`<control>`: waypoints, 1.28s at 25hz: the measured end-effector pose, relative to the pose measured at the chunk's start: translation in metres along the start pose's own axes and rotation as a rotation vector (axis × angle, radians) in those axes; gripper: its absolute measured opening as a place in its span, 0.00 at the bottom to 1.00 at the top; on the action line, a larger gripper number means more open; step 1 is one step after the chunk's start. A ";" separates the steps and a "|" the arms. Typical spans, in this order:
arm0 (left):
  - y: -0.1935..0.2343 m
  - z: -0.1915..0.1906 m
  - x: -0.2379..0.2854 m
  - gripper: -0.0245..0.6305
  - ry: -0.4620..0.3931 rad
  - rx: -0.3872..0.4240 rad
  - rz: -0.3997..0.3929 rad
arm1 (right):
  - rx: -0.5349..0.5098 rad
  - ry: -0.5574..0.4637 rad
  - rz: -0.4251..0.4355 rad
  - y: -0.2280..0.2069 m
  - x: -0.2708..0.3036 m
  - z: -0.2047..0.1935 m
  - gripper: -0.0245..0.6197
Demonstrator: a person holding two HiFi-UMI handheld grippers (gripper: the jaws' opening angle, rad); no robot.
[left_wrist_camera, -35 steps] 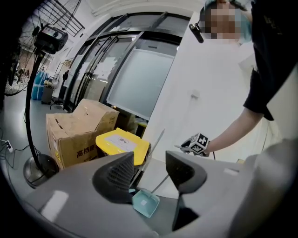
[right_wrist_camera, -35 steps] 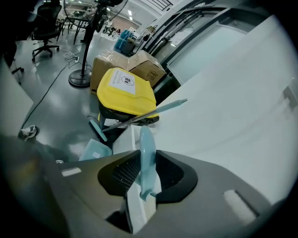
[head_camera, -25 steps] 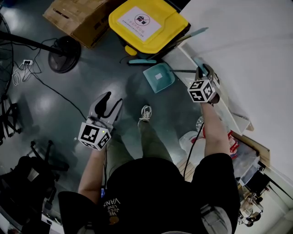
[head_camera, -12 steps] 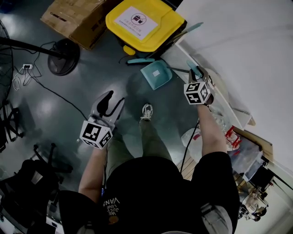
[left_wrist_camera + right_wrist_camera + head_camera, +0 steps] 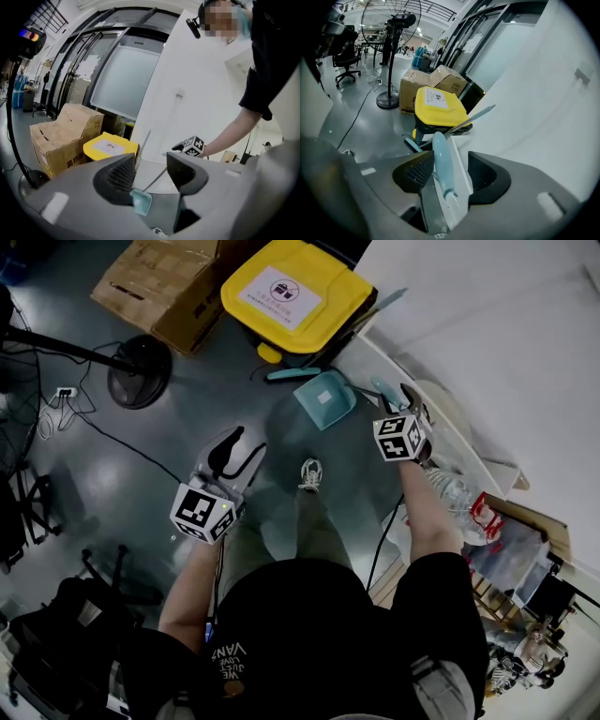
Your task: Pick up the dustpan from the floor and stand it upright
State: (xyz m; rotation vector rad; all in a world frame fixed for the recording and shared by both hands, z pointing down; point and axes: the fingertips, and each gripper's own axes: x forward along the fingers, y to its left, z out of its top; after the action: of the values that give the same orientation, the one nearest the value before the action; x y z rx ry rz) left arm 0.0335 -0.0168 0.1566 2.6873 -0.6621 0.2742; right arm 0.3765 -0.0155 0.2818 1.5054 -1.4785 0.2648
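Note:
The teal dustpan [image 5: 325, 398] stands on the grey floor, its long handle leaning up toward the white ledge [image 5: 448, 439]. The handle's pale blue grip [image 5: 441, 157] lies between the jaws of my right gripper [image 5: 451, 165], close to the left pad; the jaws are opening and do not press on it. From the head view, the right gripper [image 5: 409, 393] is at the handle's top end. My left gripper [image 5: 240, 442] hangs open and empty over the floor, well left of the dustpan [image 5: 140, 202].
A yellow-lidded bin [image 5: 295, 289] stands just behind the dustpan, with a teal brush [image 5: 292, 373] at its foot. Cardboard boxes [image 5: 157, 282] and a fan base [image 5: 138, 358] with its cable are at the far left. Bottles and bags [image 5: 469, 507] crowd the right.
The right gripper's jaws have spread apart around the handle's grip, and that hand has shifted a little left. The left gripper has risen slightly. The dustpan stays standing.

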 end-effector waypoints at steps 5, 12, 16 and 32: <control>-0.010 0.010 -0.007 0.39 -0.005 0.016 -0.039 | 0.095 -0.049 -0.038 -0.003 -0.028 0.013 0.35; -0.035 0.029 -0.015 0.39 -0.011 0.057 -0.134 | 0.368 -0.179 -0.121 -0.017 -0.098 0.039 0.35; -0.044 0.050 -0.017 0.39 -0.047 0.079 -0.178 | 0.570 -0.251 -0.159 -0.009 -0.140 0.041 0.35; -0.076 0.080 -0.062 0.39 -0.087 0.180 -0.323 | 0.847 -0.502 -0.184 0.063 -0.293 0.073 0.34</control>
State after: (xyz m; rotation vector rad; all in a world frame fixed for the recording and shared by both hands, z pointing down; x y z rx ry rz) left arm 0.0242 0.0409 0.0440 2.9367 -0.2266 0.1371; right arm 0.2193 0.1336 0.0623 2.5141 -1.6899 0.4608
